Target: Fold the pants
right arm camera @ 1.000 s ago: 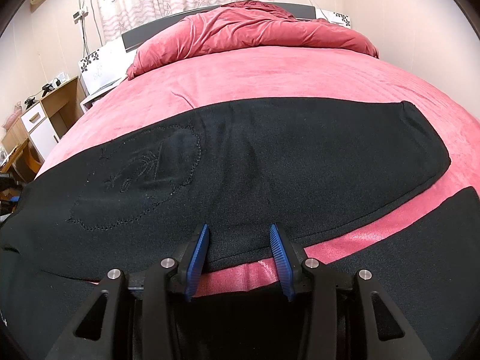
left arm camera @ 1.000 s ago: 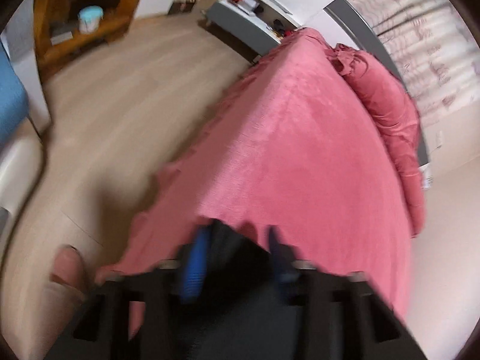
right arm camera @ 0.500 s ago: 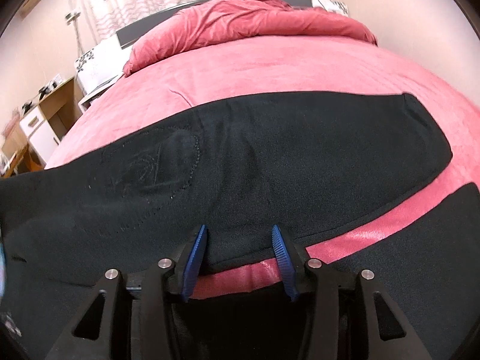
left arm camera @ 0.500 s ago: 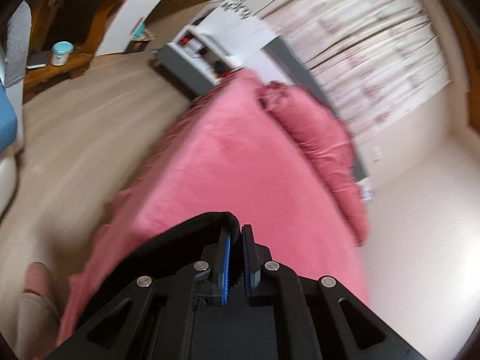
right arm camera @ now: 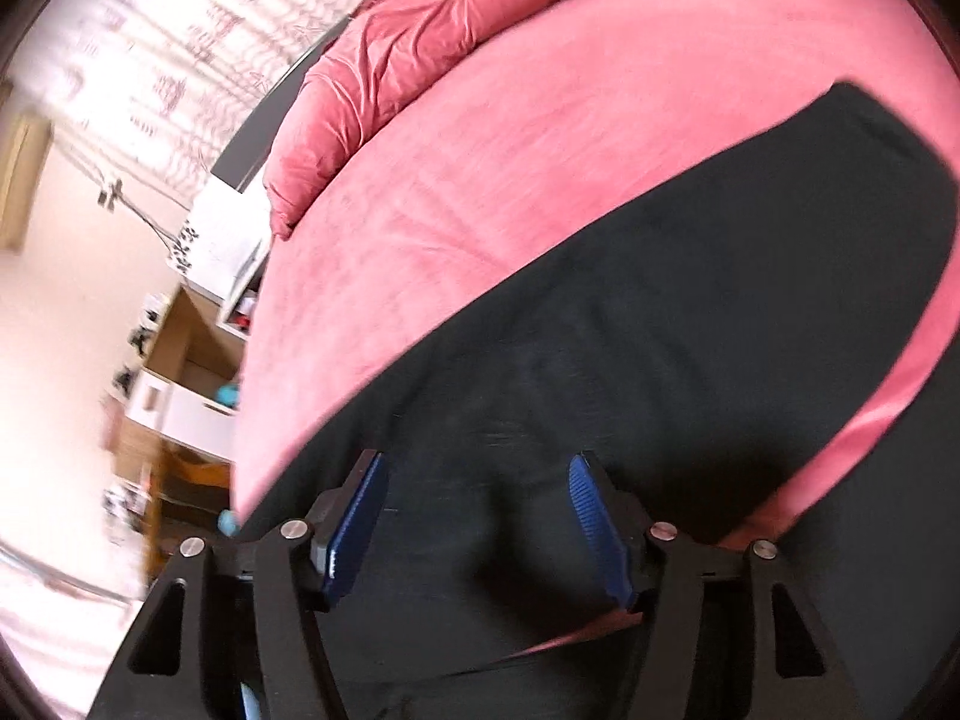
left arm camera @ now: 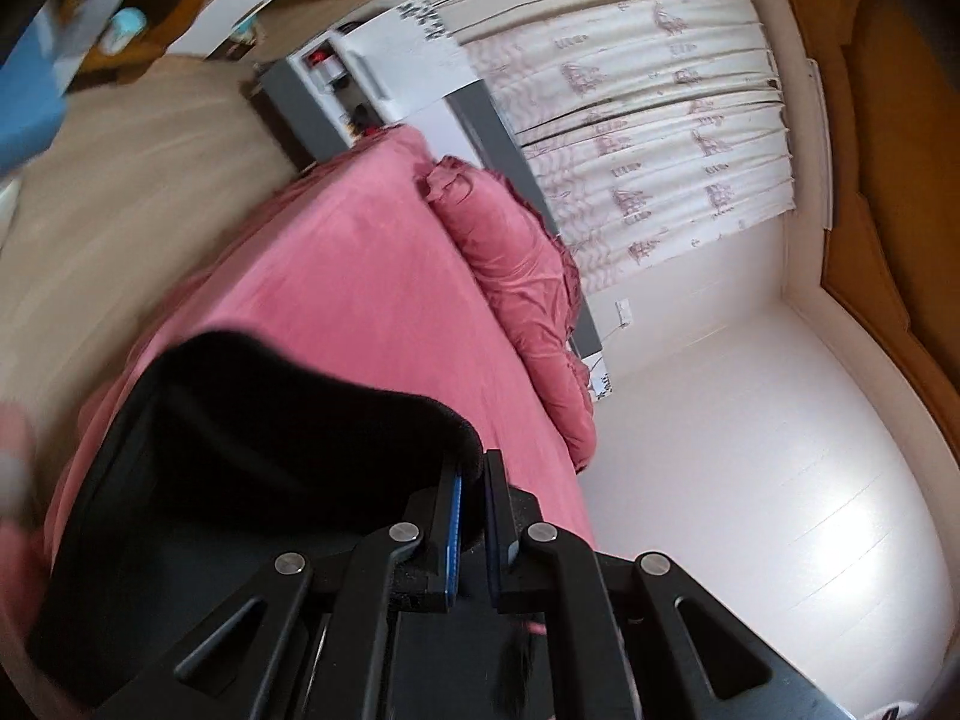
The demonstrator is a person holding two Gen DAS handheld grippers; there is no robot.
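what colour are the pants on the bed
Black pants on a pink bedspread, clearest in the right wrist view.

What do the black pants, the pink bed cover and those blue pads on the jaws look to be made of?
Black pants: soft matte knit, perhaps fleece, judging by the thick, rounded folded edge in the left view.
Pink bed cover: plush, velvety fabric with a faint sheen and brushed nap.
Blue pads: probably rubber or soft plastic, finely ribbed for grip, on rigid matte black frames with metal screws.

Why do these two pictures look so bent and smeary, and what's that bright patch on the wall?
Left wrist view: fisheye lens curves the curtains; the floor at left is motion-blurred; soft glare on the white wall; the left gripper, clamping the pants, stays sharp. Right wrist view: tilted, the furniture at left smeared; the open right gripper is crisp.
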